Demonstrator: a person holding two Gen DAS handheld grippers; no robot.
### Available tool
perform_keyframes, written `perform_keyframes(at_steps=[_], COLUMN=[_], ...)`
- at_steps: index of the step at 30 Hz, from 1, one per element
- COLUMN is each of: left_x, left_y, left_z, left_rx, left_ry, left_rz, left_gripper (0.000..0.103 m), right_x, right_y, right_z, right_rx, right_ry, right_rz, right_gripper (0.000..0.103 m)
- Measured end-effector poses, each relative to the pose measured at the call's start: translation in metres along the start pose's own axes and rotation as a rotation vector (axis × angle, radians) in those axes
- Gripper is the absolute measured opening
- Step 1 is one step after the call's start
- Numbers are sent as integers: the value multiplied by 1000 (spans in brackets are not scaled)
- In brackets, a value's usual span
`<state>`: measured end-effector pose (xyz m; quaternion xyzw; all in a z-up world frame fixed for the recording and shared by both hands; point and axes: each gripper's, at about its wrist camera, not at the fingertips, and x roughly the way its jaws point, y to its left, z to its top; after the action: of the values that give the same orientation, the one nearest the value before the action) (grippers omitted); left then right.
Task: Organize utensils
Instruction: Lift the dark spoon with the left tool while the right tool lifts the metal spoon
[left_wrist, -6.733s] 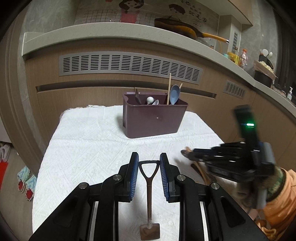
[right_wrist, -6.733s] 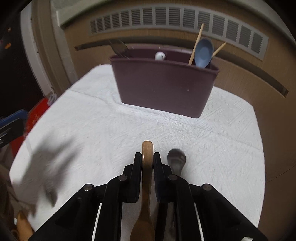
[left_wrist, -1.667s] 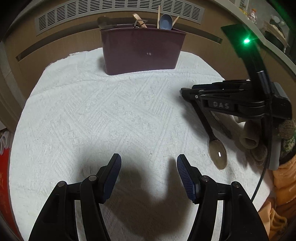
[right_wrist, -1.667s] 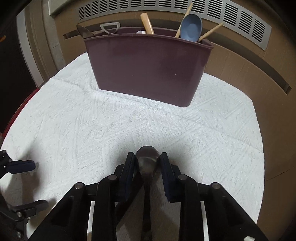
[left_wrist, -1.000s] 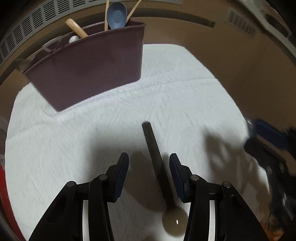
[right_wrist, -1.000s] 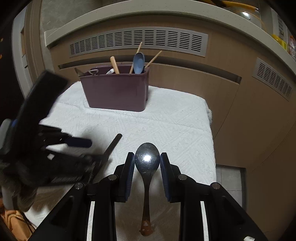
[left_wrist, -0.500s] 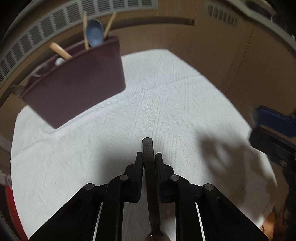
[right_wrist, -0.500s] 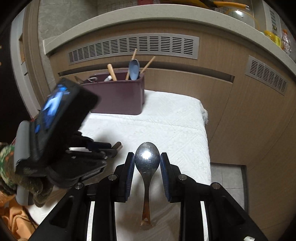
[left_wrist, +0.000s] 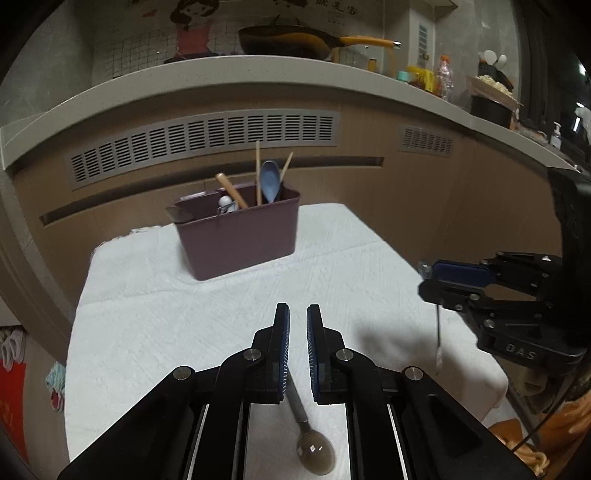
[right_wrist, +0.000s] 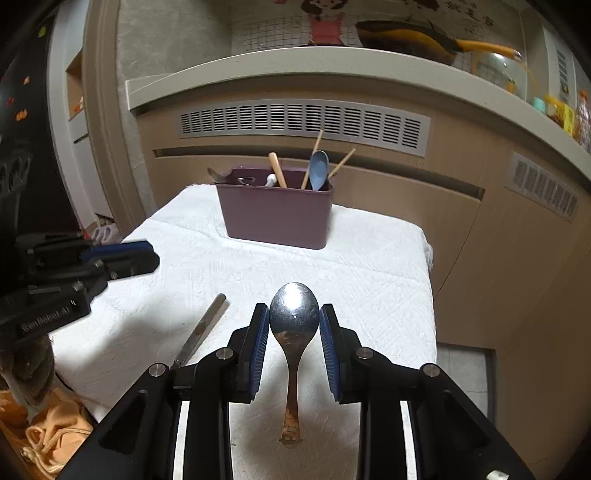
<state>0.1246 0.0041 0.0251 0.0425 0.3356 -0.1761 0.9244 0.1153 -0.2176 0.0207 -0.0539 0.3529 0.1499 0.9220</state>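
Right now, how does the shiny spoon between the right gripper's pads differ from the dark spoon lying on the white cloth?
The shiny spoon is clamped by its bowl in the right gripper, handle hanging down; the dark spoon lies flat on the white cloth, ungripped. The shiny spoon's bowl is bright silver, the dark spoon's dull brown. Both are outside the purple bin.

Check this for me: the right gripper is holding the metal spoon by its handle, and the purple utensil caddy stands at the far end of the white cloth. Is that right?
Not quite. The right gripper holds the metal spoon by its bowl, not its handle; the handle hangs free below the pads. The right wrist view shows this. The purple utensil caddy does stand at the far end of the white cloth.
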Motion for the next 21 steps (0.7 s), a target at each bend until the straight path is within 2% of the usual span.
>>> perform_keyframes(at_steps=[1, 3, 5, 9, 10, 14, 18, 21], left_x=[-3, 24, 50, 88, 96, 126, 136, 136], left_y=[7, 19, 24, 28, 27, 20, 7, 4], left_z=[-7, -17, -30, -41, -41, -35, -35, -34], left_rx=[-8, -54, -90, -167, -176, -147, -92, -79], left_ry=[35, 163, 255, 363, 378, 421, 433, 443], left_rz=[-2, -21, -31, -39, -29, 80, 103, 80], left_gripper=[11, 12, 13, 20, 23, 26, 27, 35], right_x=[0, 3, 6, 14, 17, 22, 20, 19], right_y=[3, 4, 4, 3, 3, 2, 1, 0], right_z=[0, -3, -8, -18, -20, -24, -26, -26], right_rx=[-8, -12, -9, -6, -6, 8, 11, 14], right_ry=[5, 26, 47, 76, 81, 82, 68, 60], right_rz=[-7, -17, -23, -30, -30, -21, -11, -10], right_gripper=[26, 26, 26, 26, 26, 26, 26, 26])
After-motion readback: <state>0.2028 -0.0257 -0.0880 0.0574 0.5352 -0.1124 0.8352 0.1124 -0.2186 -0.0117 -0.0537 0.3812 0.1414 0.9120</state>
